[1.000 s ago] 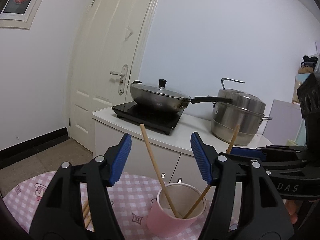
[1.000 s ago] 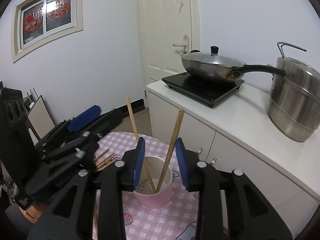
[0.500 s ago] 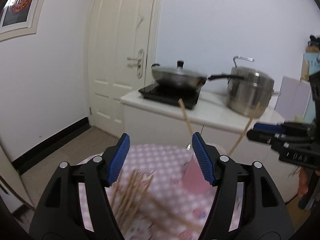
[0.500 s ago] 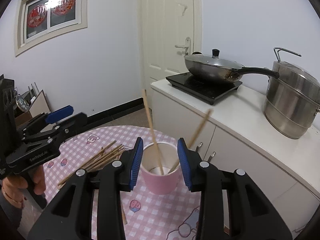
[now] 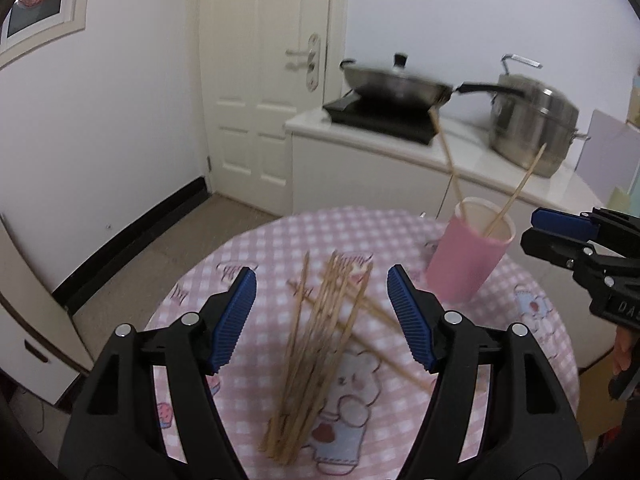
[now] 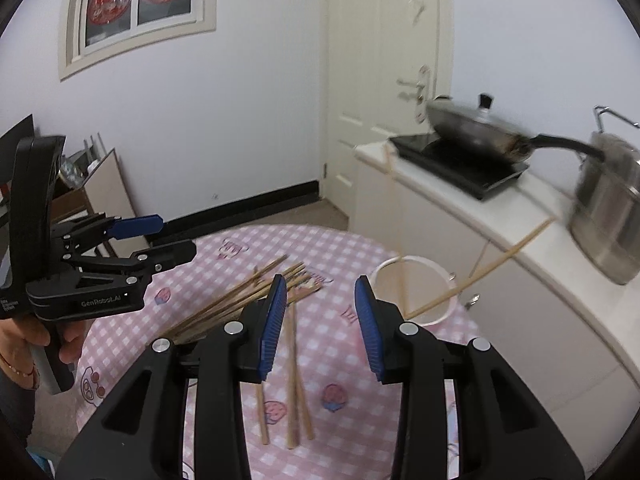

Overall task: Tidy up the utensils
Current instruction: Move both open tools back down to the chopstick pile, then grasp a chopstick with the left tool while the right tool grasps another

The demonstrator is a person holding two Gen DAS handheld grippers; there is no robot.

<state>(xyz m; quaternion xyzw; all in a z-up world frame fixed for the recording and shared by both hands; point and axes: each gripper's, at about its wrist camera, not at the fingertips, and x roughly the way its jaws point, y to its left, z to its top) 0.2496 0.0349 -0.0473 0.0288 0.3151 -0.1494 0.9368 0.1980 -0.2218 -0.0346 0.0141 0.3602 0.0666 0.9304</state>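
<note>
Left wrist view: the left gripper (image 5: 321, 312) hangs over a round table (image 5: 248, 248) in a pink checked cloth, its jaws wide apart with nothing between the pads. Below and between them lies a loose heap of wooden chopsticks (image 5: 320, 344), too blurred to count, fanned and crossing. The table's far edge curves toward open floor (image 5: 168, 240) on the left; a white counter (image 5: 384, 148) stands close behind it. A pink cup (image 5: 466, 258) sits near the far right edge, holding two chopsticks (image 5: 516, 194) that lean apart. The right gripper (image 5: 560, 232) enters from the right, just beside the cup.

Right wrist view: the right gripper (image 6: 321, 320) has its jaws parted, empty, above the cloth. The chopstick heap (image 6: 240, 300) lies left of and under it, with three sticks (image 6: 294, 384) lying apart toward the near edge. The cup (image 6: 440, 316) stands just right of the jaws. The left gripper (image 6: 160, 240), held by a hand (image 6: 24, 336), is at left.
</note>
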